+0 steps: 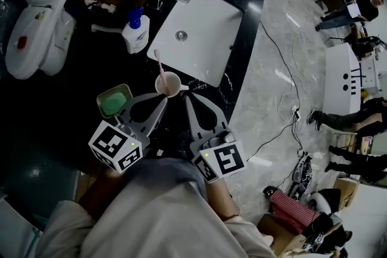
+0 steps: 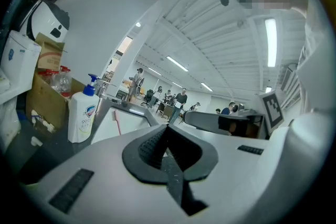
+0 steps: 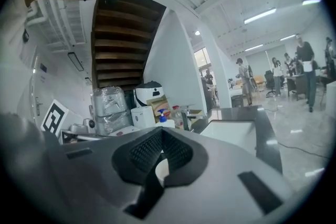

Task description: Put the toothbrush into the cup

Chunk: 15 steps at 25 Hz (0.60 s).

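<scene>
**A:** Entry one, the toothbrush (image 1: 160,64): where is it logged?

**B:** It is logged as standing in the cup (image 1: 169,85), pink, handle up and leaning slightly left. The head end is hidden inside the cup.

**A:** And the cup?

**B:** It is recorded upright on the dark counter (image 1: 72,87), just beside the near edge of the sink (image 1: 205,27).

**A:** Left gripper (image 1: 163,100): state?

**B:** Its jaws are pressed together, pad against pad, and nothing is held between them. The tip is placed just beside the cup, on its near left side. Contact with the cup cannot be told.

**A:** Right gripper (image 1: 187,99)?

**B:** The same is entered: its jaws are closed on each other and nothing is gripped. A pale patch is seen through the opening behind the pads and is judged to be the cup beyond them. The tip is placed near the cup's right side.

**A:** Other stock?

**B:**
- A soap bottle (image 1: 136,33) is listed left of the sink.
- A green box (image 1: 113,101) is listed near the left gripper.
- A toilet (image 1: 36,15) is listed at far left.

**A:** Progress on the task?

**B:** The task is judged complete. The toothbrush is lodged in the cup and is gripped by neither tool. Nothing is seen left to do except drawing both grippers clear without tipping the cup.
</scene>
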Available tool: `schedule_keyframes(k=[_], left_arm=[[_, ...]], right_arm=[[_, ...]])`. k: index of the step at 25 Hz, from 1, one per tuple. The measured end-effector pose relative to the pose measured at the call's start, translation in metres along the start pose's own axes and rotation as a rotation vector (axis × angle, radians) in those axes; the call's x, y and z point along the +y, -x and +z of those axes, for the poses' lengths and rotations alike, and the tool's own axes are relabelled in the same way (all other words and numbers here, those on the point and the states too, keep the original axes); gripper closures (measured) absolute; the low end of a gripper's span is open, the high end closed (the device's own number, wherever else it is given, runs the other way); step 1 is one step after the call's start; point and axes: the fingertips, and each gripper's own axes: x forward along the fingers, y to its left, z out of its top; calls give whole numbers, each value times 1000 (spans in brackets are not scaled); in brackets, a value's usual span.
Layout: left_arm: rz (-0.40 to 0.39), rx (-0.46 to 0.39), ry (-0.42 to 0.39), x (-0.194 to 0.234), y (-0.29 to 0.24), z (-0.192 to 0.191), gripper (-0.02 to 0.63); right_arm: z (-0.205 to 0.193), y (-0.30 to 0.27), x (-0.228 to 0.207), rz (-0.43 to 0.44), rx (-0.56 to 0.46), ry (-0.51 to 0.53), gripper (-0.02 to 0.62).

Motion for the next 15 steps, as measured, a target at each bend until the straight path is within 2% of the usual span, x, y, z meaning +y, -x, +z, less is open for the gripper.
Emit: schedule_keyframes(k=[15], left_arm=[[11, -21, -14, 3, 1, 9, 597]], right_arm=[[-2, 8, 1, -30, 13, 48, 590]])
